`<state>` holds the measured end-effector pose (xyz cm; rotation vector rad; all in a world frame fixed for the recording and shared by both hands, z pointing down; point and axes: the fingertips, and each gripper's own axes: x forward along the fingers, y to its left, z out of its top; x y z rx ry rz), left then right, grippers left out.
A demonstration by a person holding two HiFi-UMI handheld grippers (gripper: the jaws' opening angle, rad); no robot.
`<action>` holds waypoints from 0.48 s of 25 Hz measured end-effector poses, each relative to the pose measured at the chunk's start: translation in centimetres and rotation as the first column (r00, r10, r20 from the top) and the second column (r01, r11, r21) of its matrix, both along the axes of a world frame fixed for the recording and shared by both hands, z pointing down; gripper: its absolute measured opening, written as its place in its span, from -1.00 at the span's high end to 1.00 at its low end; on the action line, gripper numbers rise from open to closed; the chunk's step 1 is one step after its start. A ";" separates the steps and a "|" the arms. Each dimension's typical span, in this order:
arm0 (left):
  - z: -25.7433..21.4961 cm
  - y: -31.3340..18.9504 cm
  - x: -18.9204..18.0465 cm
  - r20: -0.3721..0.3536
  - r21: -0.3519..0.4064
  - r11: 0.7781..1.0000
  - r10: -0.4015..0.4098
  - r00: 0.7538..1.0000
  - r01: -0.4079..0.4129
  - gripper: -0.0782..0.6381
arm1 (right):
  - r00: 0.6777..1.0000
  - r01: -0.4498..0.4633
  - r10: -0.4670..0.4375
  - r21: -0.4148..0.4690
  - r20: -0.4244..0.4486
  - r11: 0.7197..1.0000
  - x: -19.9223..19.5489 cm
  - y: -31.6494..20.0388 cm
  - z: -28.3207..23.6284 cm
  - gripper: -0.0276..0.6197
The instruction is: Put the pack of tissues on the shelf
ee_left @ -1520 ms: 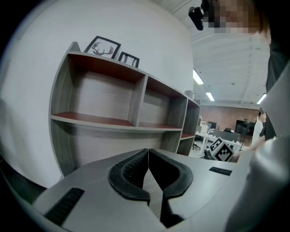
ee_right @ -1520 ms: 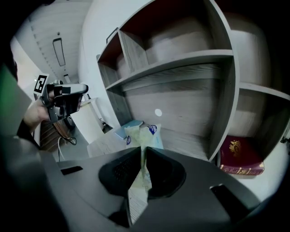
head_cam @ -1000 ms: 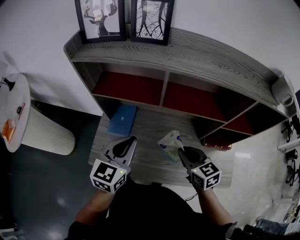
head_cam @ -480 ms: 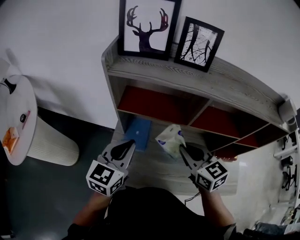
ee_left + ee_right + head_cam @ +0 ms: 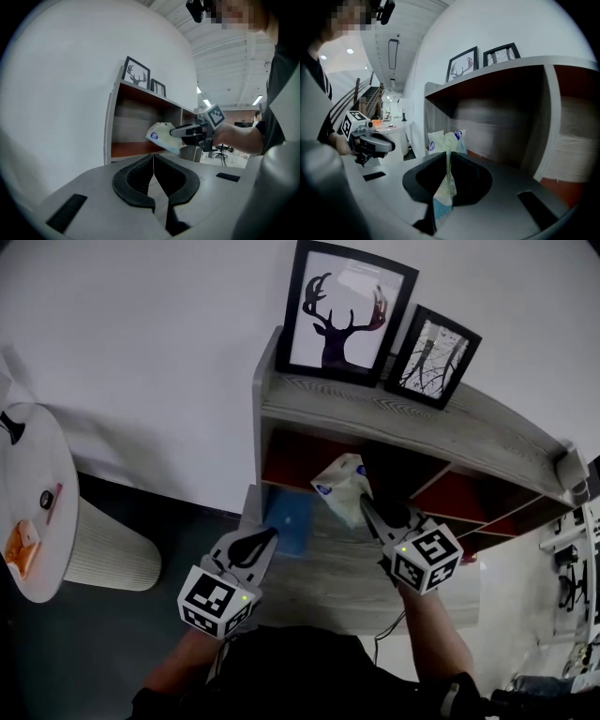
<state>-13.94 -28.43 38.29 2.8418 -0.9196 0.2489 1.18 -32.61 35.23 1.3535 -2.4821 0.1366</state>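
Between right tongs (image 5: 448, 159): tissue pack (image 5: 446, 140)

A white wall (image 5: 141, 334) meets a dark floor (image 5: 94, 643); a round white table (image 5: 42, 446) on a ribbed base stands at the left.

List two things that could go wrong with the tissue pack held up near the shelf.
The right gripper pinches only a thin edge of the soft tissue pack, so it may slip out. The pack hangs close to the front edge of the shelf; it could catch there going in.
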 end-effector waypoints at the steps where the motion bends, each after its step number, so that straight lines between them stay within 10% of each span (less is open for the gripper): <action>1: 0.0 -0.2 -0.1 -0.004 0.001 1.000 0.005 1.000 -0.005 0.73 | 1.000 0.000 0.000 0.000 -0.007 1.000 -0.3 -0.6 -0.1 0.81; 12: -0.1 -1.3 -0.3 -0.035 0.001 1.000 0.019 0.999 -0.019 0.73 | 0.998 0.004 -0.006 -0.036 -0.065 0.999 -2.7 -6.0 0.9 0.81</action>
